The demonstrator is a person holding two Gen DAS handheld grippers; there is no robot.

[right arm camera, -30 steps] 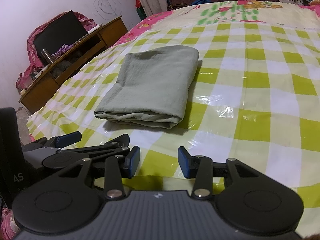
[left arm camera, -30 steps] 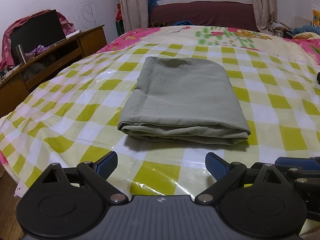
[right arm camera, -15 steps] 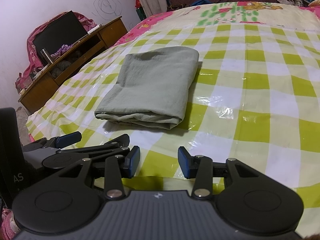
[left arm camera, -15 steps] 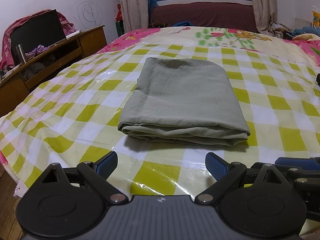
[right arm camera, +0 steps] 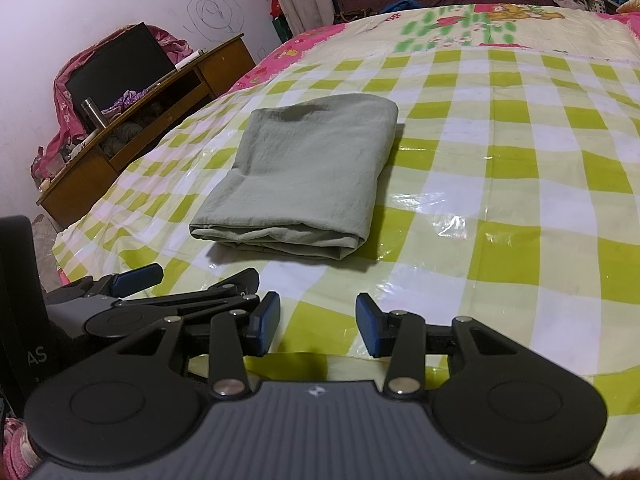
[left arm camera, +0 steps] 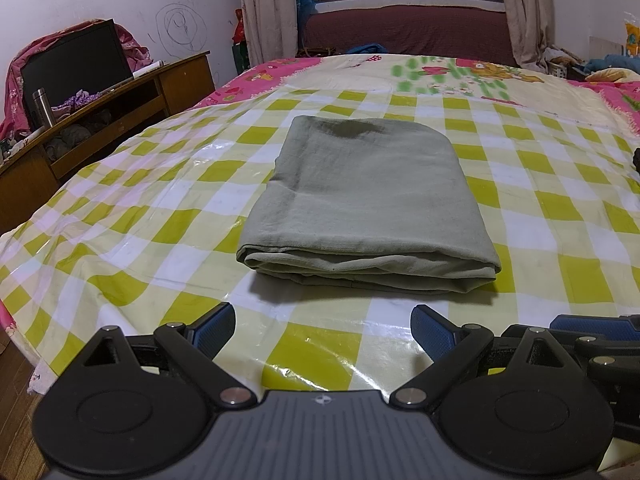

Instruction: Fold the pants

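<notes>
The grey-green pants [left arm camera: 368, 200] lie folded into a neat flat rectangle on the yellow-checked plastic sheet [left arm camera: 160, 208] that covers the bed; in the right wrist view the pants [right arm camera: 308, 184] sit ahead and to the left. My left gripper [left arm camera: 322, 330] hovers open over the sheet just short of the pants' near folded edge, with nothing between its blue pads. My right gripper [right arm camera: 318, 322] is partly open, also empty, over bare sheet near the bed's front edge. The left gripper [right arm camera: 136, 276] shows beside it at the lower left.
A wooden desk [left arm camera: 120, 100] with a dark monitor [left arm camera: 76, 64], a metal flask [left arm camera: 42, 108] and clutter stands left of the bed. A maroon couch [left arm camera: 408, 28] and curtains sit under the window at the back. Pink floral bedding [left arm camera: 256, 80] edges the sheet.
</notes>
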